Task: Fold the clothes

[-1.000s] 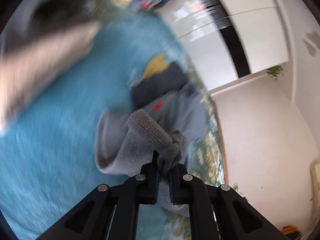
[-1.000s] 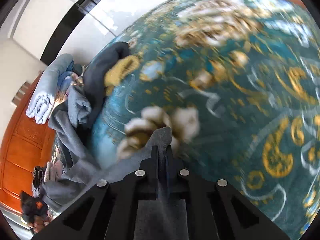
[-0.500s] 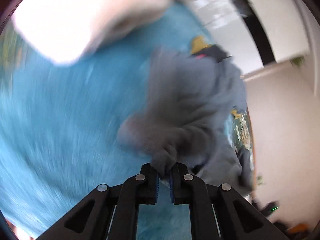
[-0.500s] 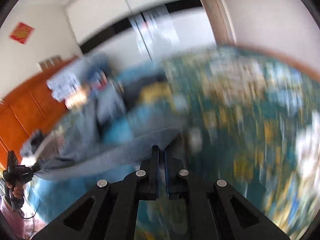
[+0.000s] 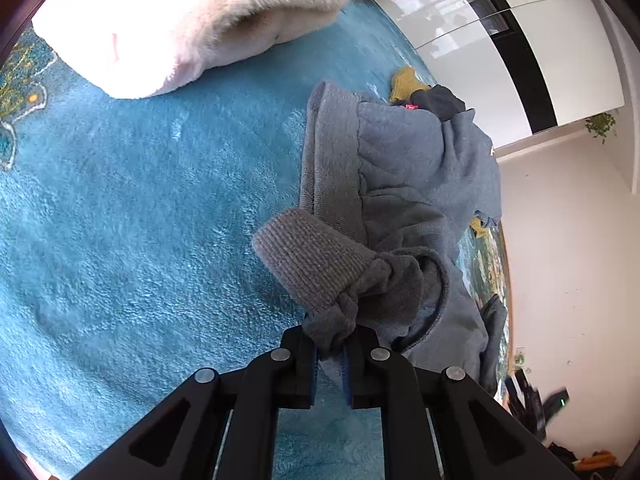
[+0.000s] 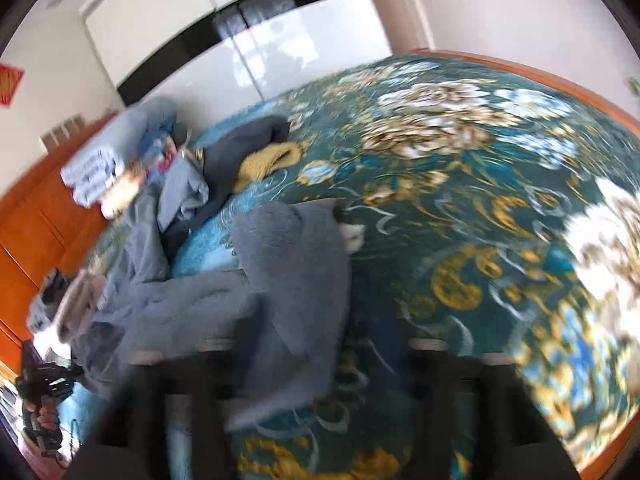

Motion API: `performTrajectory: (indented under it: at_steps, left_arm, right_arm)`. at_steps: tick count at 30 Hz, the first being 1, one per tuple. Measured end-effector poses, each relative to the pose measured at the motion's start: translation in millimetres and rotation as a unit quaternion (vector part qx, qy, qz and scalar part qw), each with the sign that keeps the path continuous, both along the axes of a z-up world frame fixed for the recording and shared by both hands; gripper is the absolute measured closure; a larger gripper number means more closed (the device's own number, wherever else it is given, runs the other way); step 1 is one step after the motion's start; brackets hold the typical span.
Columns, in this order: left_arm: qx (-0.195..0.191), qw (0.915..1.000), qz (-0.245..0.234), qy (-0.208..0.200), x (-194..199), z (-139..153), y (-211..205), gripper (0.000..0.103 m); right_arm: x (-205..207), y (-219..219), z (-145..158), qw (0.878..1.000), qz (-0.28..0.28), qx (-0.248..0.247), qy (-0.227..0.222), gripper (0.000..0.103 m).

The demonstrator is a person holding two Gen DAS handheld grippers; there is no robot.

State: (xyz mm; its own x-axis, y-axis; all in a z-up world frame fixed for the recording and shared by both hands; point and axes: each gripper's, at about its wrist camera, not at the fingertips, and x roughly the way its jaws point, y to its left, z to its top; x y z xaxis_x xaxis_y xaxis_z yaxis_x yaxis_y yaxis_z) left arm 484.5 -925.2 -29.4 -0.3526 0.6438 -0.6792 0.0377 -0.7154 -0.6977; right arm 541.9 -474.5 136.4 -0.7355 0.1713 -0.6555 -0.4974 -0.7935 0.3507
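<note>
A grey-blue fleece sweatshirt (image 5: 404, 168) lies rumpled on the teal bedspread (image 5: 128, 220). My left gripper (image 5: 331, 354) is shut on its sleeve just behind the ribbed cuff (image 5: 316, 264). In the right wrist view the same sweatshirt (image 6: 288, 264) lies in a heap left of centre. My right gripper (image 6: 316, 364) is heavily blurred; its jaws look spread wide, with a flap of the grey fabric lying between them and gripped by neither.
A pale pink plush pillow (image 5: 192, 20) lies at the upper left. Dark and yellow garments (image 6: 260, 148) and a folded light-blue pile (image 6: 108, 160) sit near the orange wooden headboard (image 6: 32, 220). White wardrobe doors (image 6: 280, 40) stand behind the bed.
My right gripper has opened and let go of the grey fabric, which has dropped onto the bed. My left gripper has kept its hold and swung the sleeve across the bedspread.
</note>
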Motion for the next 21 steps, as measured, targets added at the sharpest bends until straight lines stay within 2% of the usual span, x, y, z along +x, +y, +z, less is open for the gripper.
performTrajectory:
  at_steps: [7,11,13,15,16,17,18,19,21]
  left_arm:
    - [0.024,0.9997,-0.004,-0.005,17.8,-5.6,-13.3,0.091]
    - [0.034,0.9994,-0.003,-0.01,15.4,-14.1,-9.6,0.091]
    - [0.037,0.9992,-0.006,-0.011,24.2,-4.8,-20.6,0.091]
    - [0.041,0.9991,-0.006,-0.012,27.9,-8.2,-24.5,0.09]
    - [0.043,0.999,-0.005,-0.013,32.3,-7.9,-28.3,0.089]
    - [0.044,0.9989,-0.003,-0.015,35.5,-7.8,-31.5,0.088]
    - [0.043,0.9989,-0.002,-0.016,35.8,-8.2,-32.4,0.088]
    - [0.042,0.999,-0.002,-0.017,36.6,-8.0,-33.1,0.087]
    - [0.037,0.9992,-0.002,-0.015,44.5,-4.3,-37.4,0.087]
  right_arm:
    - [-57.5,64.9,-34.0,0.992,-0.045,-0.122,0.0,0.035]
    - [-83.5,82.6,-45.4,0.985,-0.041,-0.168,-0.01,0.035]
    - [-92.7,90.8,-54.4,0.98,-0.051,-0.192,-0.016,0.035]
    - [-100.6,95.4,-61.0,0.975,-0.057,-0.213,-0.017,0.039]
    - [-104.3,94.5,-60.5,0.975,-0.054,-0.215,-0.015,0.056]
    - [-107.1,91.4,-58.0,0.975,-0.047,-0.215,-0.013,0.078]
    - [-109.6,88.2,-55.1,0.976,-0.04,-0.214,-0.011,0.089]
    - [-111.4,84.6,-51.0,0.977,-0.033,-0.209,-0.013,0.098]
    - [-110.6,78.1,-37.7,0.98,-0.021,-0.196,-0.002,0.099]
